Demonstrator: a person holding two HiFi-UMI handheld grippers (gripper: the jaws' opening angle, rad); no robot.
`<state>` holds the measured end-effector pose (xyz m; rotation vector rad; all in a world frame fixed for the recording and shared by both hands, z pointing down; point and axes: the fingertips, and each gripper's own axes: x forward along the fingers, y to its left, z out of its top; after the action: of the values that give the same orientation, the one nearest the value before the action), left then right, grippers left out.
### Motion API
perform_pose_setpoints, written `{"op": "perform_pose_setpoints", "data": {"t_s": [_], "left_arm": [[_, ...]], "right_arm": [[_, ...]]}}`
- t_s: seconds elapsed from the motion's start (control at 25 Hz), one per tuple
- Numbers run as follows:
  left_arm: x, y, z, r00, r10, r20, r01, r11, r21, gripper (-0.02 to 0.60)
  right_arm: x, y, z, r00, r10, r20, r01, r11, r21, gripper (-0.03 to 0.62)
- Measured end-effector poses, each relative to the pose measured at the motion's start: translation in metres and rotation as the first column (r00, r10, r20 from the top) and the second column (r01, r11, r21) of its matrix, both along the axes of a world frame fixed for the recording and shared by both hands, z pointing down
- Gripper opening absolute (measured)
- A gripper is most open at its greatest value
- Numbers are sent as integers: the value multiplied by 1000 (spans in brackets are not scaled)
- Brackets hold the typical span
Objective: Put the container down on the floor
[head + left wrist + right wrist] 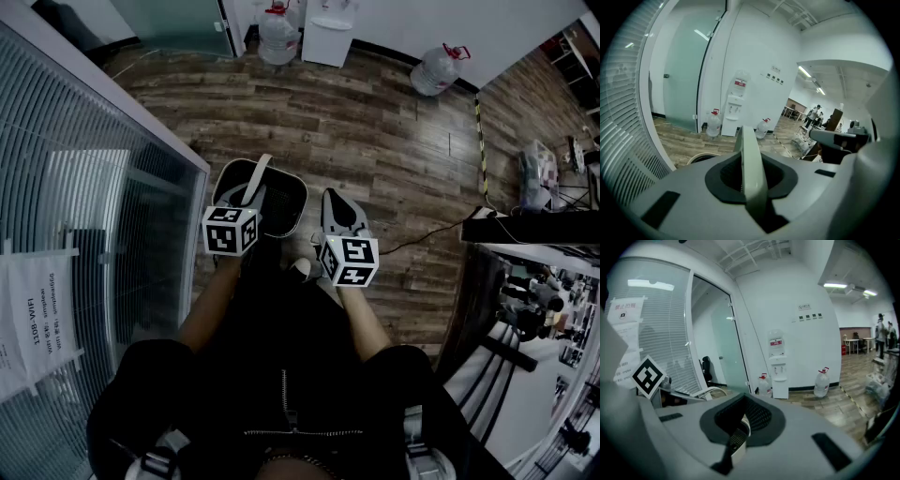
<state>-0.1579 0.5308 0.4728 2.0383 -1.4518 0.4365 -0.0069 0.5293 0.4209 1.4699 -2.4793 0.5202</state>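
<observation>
Holding: left gripper [251, 197] clamped narrow on the pale handle [749, 154], pads pressed to both sides of the strip
Handle: raised above the rim, running straight up between the jaws in the left gripper view
Container [281, 211]: dark bin with a light rim, under the left gripper, over the wooden floor [394, 150], just beside the glass partition [94, 159]
Contact with floor: not clear from any view
Right gripper [334, 199]: jaws drawn together, nothing between them, just right of the container's rim, not touching it as far as can be seen
Tilt: both grippers angled downward, the left more steeply
Nearby: pale shoe [300, 270] between the two grippers, just behind the container
Background: two large water bottles [278, 36] [436, 70] and a white dispenser [328, 33] along the far wall, well apart from the container
</observation>
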Motion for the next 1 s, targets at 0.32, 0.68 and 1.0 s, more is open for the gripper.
{"op": "perform_pose_setpoints", "data": {"t_s": [0.32,0.68,1.0], "left_arm": [[2,-11,0,1000,7,1,-7,1000,-1,60],[7,-75,7,997,73,-19,-74,997,-12,60],[-4,-157,5,991,132,-16,-132,991,-16,60]], "right_arm": [[5,-4,9,1000,20,20,-20,999,-34,9],[-9,-65,13,998,53,35,-50,997,-63,9],[-31,-151,2,997,80,12,-79,994,-72,9]]}}
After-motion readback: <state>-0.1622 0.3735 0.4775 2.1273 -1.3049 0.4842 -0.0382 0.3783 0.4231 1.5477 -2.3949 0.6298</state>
